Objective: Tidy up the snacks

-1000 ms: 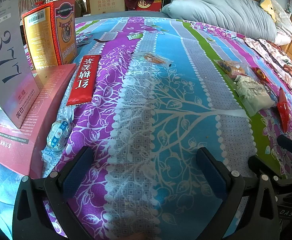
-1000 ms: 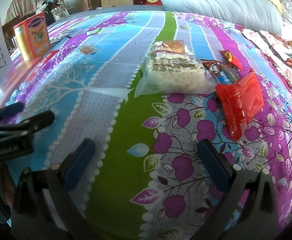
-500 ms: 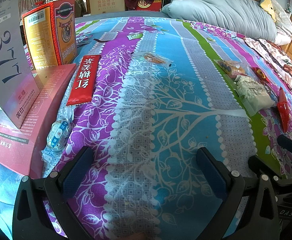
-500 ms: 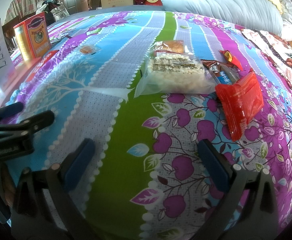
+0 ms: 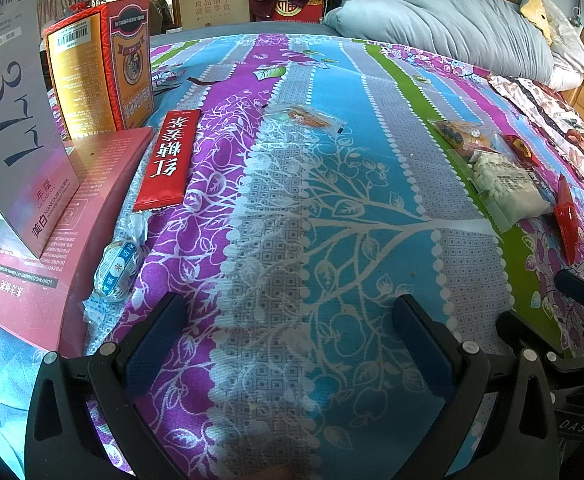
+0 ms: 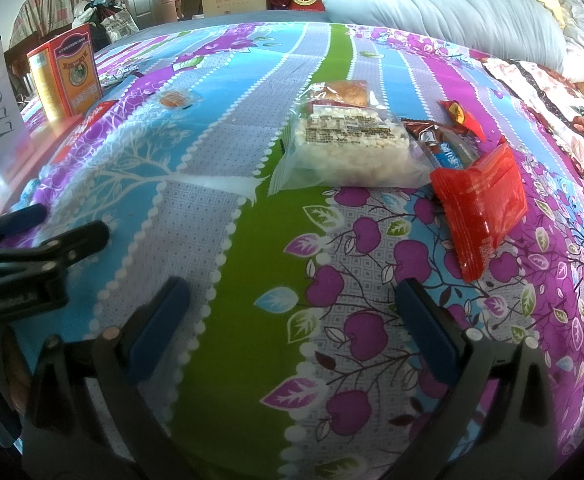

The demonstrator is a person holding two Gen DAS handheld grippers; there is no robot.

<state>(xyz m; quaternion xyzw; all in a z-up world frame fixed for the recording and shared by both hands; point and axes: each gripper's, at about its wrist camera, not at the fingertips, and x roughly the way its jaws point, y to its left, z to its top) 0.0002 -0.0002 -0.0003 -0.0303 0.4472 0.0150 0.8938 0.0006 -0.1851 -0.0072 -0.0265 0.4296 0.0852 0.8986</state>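
Note:
Snacks lie on a patterned bedspread. In the left wrist view a long red packet [image 5: 169,160] and a small blue-white wrapped candy [image 5: 117,268] lie left, a clear orange snack packet [image 5: 306,117] lies ahead. My left gripper [image 5: 288,320] is open and empty above the cloth. In the right wrist view a clear bag of white puffs [image 6: 348,148], a red packet [image 6: 482,204], a blue wrapped bar [image 6: 446,152] and a small red-yellow sachet [image 6: 458,114] lie ahead. My right gripper [image 6: 292,304] is open and empty, short of them.
A flat pink box [image 5: 52,232] holds a white card marked 377 [image 5: 8,120], with an upright red-orange box [image 5: 100,68] behind it. A grey-blue duvet [image 5: 444,28] is piled at the far side. The left gripper [image 6: 32,252] shows at the right view's left edge.

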